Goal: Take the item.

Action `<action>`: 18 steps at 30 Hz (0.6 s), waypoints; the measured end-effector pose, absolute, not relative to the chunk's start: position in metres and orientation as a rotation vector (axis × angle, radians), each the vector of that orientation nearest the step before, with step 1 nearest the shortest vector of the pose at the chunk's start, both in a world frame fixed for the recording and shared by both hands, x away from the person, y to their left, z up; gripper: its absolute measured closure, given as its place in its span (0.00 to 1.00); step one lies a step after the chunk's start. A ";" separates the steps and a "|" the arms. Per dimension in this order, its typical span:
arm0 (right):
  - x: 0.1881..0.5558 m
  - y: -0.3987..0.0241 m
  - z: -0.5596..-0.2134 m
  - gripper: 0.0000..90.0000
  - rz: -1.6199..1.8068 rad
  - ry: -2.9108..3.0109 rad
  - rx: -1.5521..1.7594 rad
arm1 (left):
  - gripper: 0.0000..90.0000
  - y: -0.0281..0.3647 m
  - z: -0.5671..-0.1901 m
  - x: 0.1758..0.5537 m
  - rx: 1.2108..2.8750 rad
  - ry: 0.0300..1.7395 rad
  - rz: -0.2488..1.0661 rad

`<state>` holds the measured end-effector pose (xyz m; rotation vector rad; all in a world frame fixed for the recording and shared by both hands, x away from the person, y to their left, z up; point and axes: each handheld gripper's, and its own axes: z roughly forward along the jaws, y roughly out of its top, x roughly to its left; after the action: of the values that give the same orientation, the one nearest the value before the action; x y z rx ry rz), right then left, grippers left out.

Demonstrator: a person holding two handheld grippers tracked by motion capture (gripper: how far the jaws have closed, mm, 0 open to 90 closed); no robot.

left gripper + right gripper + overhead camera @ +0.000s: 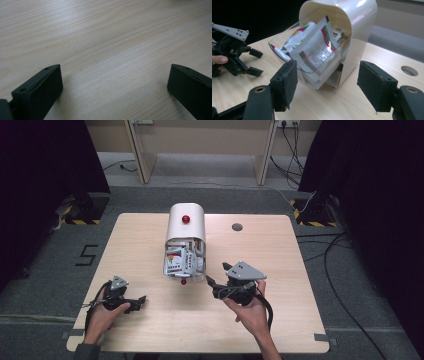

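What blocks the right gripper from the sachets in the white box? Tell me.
The clear flap, tilted open at the white box front, covers the sachets. The right gripper, jaws open, has bare table before it.

Light wooden table (280, 270) on grey carpet (45, 270), black curtains (45, 155) left and right, cables (340, 270) trailing right.

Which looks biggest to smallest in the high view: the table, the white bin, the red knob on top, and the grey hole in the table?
1. Table
2. White bin
3. and 4. Grey hole and red knob look about alike; the knob sits higher, nearer the camera, so no ranking.
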<state>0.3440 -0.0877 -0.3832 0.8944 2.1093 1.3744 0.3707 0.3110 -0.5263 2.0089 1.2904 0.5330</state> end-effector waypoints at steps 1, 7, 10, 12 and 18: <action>0.344 -0.085 -0.380 0.37 1.378 2.108 0.884 | 0.00 0.311 -0.526 0.371 2.009 1.291 0.533; 0.347 -0.076 -0.373 0.37 1.384 2.109 0.872 | 0.00 0.311 -0.526 0.371 2.009 1.291 0.533; 0.350 -0.066 -0.373 0.37 1.379 2.126 0.853 | 0.00 0.311 -0.526 0.371 2.009 1.291 0.534; 0.350 -0.064 -0.373 0.38 1.381 2.128 0.853 | 0.00 0.311 -0.526 0.371 2.009 1.290 0.534; 0.354 -0.054 -0.377 0.39 1.381 2.142 0.842 | 0.00 0.311 -0.526 0.371 2.009 1.291 0.534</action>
<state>0.3539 -0.0541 -0.3768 0.8418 2.1423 1.3809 0.3707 0.3110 -0.5263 2.0088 1.2906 0.5337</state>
